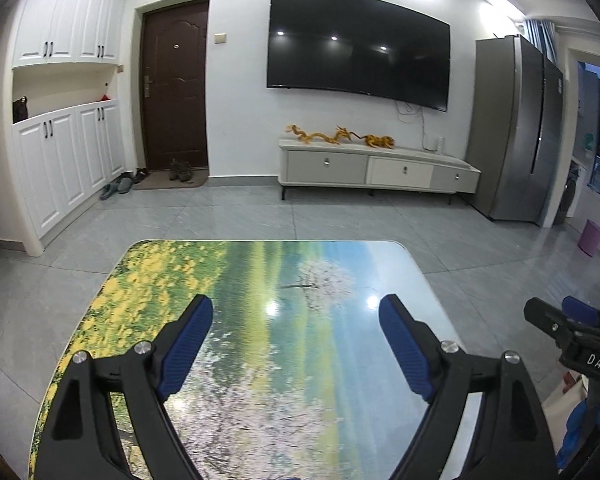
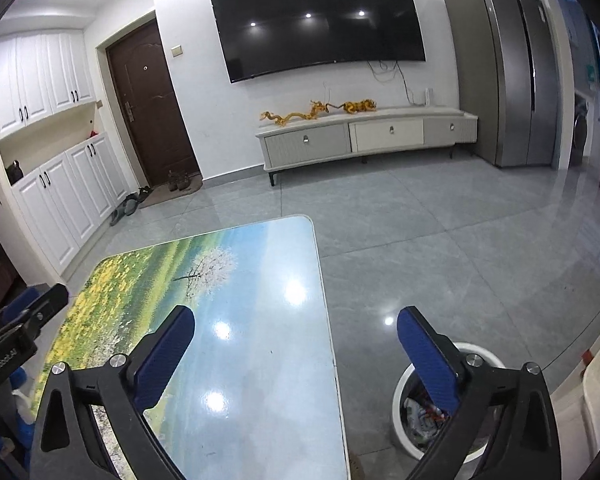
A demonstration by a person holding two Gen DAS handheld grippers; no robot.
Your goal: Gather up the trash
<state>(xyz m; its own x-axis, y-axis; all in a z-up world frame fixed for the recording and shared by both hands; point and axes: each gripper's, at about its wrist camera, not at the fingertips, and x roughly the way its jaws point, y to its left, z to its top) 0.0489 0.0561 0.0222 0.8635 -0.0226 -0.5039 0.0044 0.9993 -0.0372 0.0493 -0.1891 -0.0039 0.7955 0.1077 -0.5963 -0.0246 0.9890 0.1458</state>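
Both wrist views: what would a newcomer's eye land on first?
Probably the table with its glossy landscape print, filling the foreground under both open, empty hand-held grippers, left and right. Next the big dark TV on the far wall. Then the white trash bin on the floor beside the table, with litter inside.

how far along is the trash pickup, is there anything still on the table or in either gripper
Looks done or nearly so. The table shows no trash on the part in view. The white bin on the floor beside it already holds crumpled wrappers. In hand: nothing; the left gripper and right gripper both stand open and empty. Left: possibly nothing, though the table's near edge is out of view.
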